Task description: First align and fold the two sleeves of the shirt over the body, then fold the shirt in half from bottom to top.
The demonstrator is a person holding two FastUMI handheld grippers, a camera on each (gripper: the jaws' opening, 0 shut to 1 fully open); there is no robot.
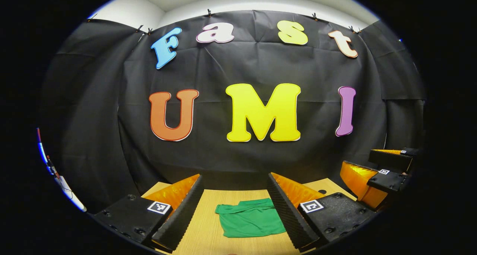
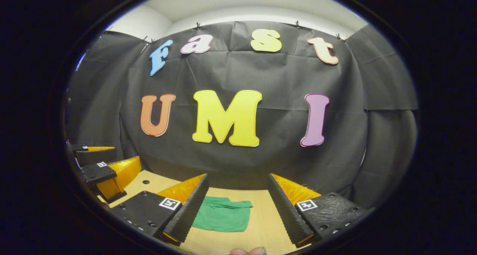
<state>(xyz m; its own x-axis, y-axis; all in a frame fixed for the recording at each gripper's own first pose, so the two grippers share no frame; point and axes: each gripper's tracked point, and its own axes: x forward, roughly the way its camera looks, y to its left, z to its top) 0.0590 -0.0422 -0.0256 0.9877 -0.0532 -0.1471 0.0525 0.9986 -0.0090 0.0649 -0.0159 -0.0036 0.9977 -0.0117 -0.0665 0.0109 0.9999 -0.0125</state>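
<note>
A green shirt [image 1: 250, 220] lies folded into a small flat bundle on the wooden table [image 1: 208, 229]. In the left gripper view my left gripper [image 1: 235, 206] hangs open above the table, the shirt showing between its fingers, nothing held. The right gripper [image 1: 376, 176] appears at the right edge of that view, also open. In the right gripper view the green shirt [image 2: 223, 214] sits low and left of centre, partly behind the left finger [image 2: 186, 210]. My right gripper [image 2: 236, 202] is open and empty above the table. The left gripper [image 2: 104, 169] shows at the far left.
The black cloth wall [image 1: 261, 68] closes the booth right behind the table's far edge. A fingertip [image 2: 248, 251] pokes in at the bottom of the right gripper view. Small holes [image 2: 145, 181] dot the tabletop near its back corners.
</note>
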